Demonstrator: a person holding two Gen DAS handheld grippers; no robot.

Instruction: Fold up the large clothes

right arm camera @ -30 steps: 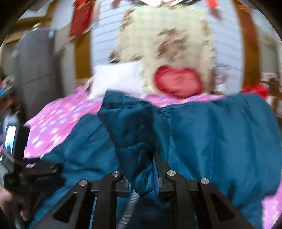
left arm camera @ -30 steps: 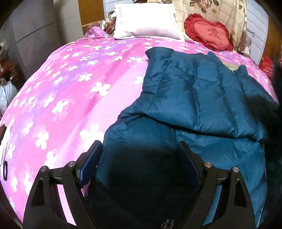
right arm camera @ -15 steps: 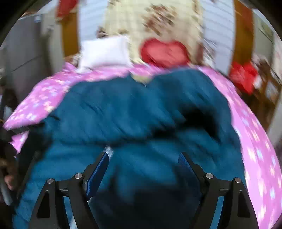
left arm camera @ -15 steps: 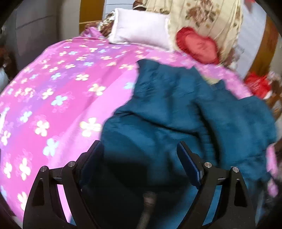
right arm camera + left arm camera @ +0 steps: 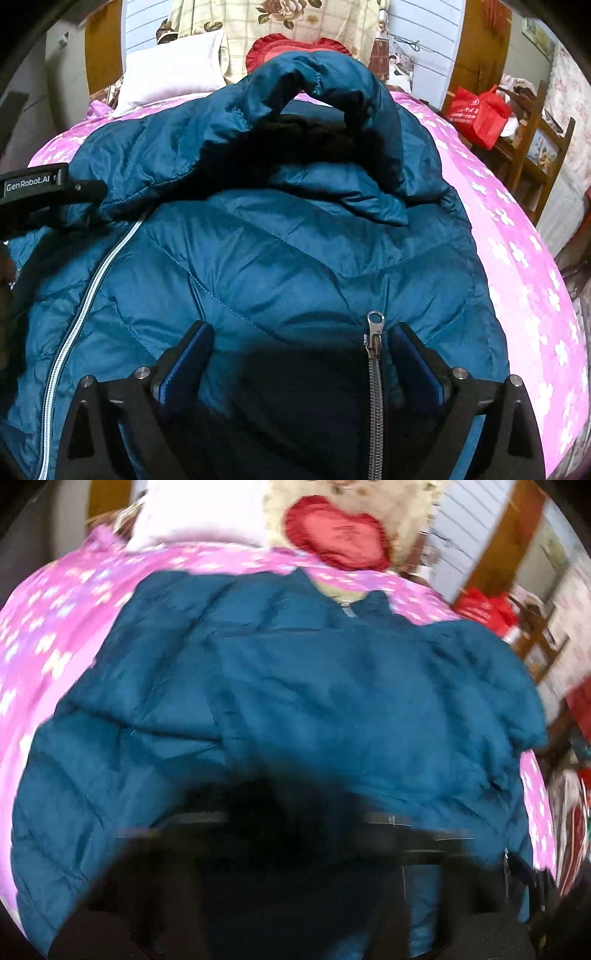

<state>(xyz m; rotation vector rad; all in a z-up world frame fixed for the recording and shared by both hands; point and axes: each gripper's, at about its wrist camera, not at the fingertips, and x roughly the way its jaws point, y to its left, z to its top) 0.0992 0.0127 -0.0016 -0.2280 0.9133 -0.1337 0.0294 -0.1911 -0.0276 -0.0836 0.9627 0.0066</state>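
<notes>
A teal quilted down jacket [image 5: 280, 258] is lying spread across the pink flowered bedspread [image 5: 524, 258], front side up, with its hood [image 5: 325, 96] arching up at the far end toward the white pillow [image 5: 173, 70] and the red heart cushion [image 5: 336, 535]. The right gripper [image 5: 301, 363] is hovering low over the near part of the jacket, its jaws opening wide with nothing pinched between them; a metal zipper pull [image 5: 373, 332] is lying just inside the right-hand pad, untouched. The left gripper [image 5: 40, 192] is showing at the left edge of the right wrist view, beside the jacket's open front edge and its pale zipper [image 5: 85, 295]. In its own blurred view the fingers are unreadable, but the jaws are reading as shut; whether fabric is caught in them cannot be told. In my judgement, the fold is at a regrasp stage: one panel is laid down, and the right side is being released. The next move is calling for a fresh, firm pinch on a jacket edge, allowing for thick, slippery padding.
</notes>
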